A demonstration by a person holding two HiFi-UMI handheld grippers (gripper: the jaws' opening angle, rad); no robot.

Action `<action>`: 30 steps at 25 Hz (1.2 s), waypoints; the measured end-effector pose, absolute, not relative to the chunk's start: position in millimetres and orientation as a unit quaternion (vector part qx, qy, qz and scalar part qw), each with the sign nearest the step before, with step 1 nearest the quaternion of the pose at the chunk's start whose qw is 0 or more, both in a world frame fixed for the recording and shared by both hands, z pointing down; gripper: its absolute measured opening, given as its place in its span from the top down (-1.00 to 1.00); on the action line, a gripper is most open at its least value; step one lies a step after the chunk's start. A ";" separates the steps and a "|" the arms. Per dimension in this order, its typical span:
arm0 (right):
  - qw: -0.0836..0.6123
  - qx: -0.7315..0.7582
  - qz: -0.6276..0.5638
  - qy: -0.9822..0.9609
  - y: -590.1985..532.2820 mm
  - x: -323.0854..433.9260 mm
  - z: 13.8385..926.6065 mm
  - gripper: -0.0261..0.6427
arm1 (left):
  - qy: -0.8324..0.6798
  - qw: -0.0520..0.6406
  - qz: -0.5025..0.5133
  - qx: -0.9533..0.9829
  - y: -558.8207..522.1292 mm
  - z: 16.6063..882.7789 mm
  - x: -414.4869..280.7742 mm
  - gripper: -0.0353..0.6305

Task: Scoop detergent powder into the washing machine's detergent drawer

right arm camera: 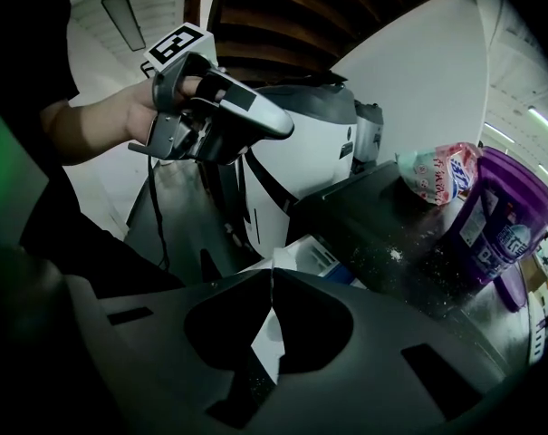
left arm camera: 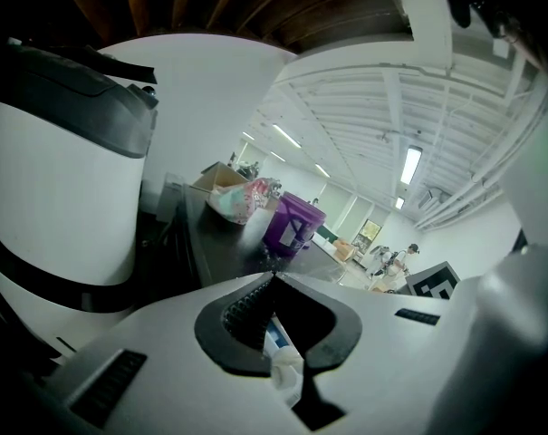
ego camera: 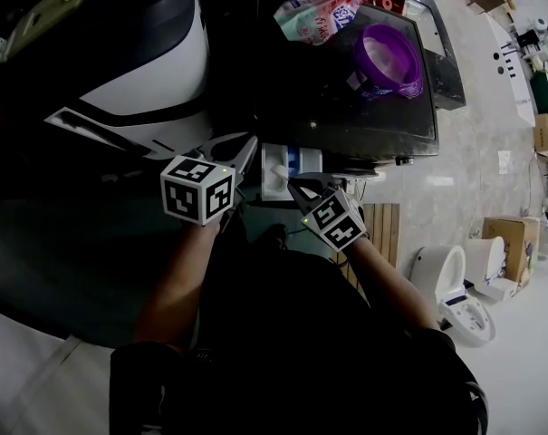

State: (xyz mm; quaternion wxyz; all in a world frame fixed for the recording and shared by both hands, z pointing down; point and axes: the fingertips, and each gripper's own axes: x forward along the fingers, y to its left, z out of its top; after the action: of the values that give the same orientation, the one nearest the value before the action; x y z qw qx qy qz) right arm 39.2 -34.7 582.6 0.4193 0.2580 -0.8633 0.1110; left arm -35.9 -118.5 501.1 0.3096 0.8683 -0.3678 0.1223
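Hovering beside the pulled-out detergent drawer (ego camera: 274,181), left claw (left arm camera: 274,277) and right claw (right arm camera: 272,272) are both closed, gripping nothing.

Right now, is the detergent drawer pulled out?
Yes: in the head view the white detergent drawer juts out past the front edge of the washing machine.

The scene is looked down on steeply from the head view; the purple tub (ego camera: 405,86) is seen upper centre; both gripper views are set low, close, facing it across the dark machine top (ego camera: 328,98).
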 end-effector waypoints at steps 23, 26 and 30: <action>0.468 0.208 0.045 -0.858 -22.0 28.9 586.6 0.86 | -0.361 0.311 0.130 0.869 -118.9 504.3 -33.0 0.87; 0.469 0.204 0.046 -0.858 -21.4 27.6 588.2 0.86 | -0.362 0.311 0.130 0.869 -119.6 504.8 -35.5 0.87; 0.475 0.199 0.046 -0.856 -20.8 28.3 590.4 0.86 | -0.364 0.312 0.131 0.868 -119.8 506.2 -38.4 0.87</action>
State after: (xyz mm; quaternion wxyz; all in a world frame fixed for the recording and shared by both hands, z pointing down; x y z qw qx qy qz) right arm 28.3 -20.8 590.4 0.4747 0.1987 -0.8562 0.0461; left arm -38.4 -119.8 506.2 0.3121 0.8675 -0.3643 0.1313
